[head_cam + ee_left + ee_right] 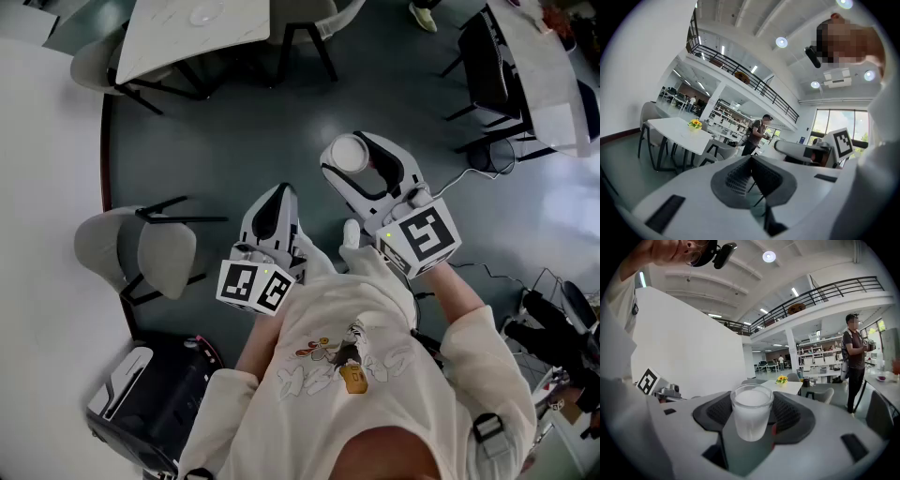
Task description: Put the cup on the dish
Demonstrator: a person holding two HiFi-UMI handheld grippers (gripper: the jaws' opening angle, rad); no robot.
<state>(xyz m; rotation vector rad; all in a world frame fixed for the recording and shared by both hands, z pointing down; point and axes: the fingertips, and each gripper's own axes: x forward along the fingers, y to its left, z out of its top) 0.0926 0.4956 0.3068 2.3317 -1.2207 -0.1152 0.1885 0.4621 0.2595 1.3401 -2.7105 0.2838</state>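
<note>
A frosted white cup [751,423] sits upright between the dark pads of my right gripper [753,409], which is shut on it and holds it in the air. From the head view the cup [349,153] shows from above, at the tip of the right gripper [361,167], over the grey floor. My left gripper [278,197] is held lower and to the left, near the person's chest. Its jaws are pressed together with nothing between them [751,174]. No dish shows in any view.
A large white table [42,244] fills the left of the head view, with a grey chair [141,248] beside it and a black case [150,394] below. Another white table [197,28] and dark chairs [487,66] stand farther off. A person [855,362] stands in the hall.
</note>
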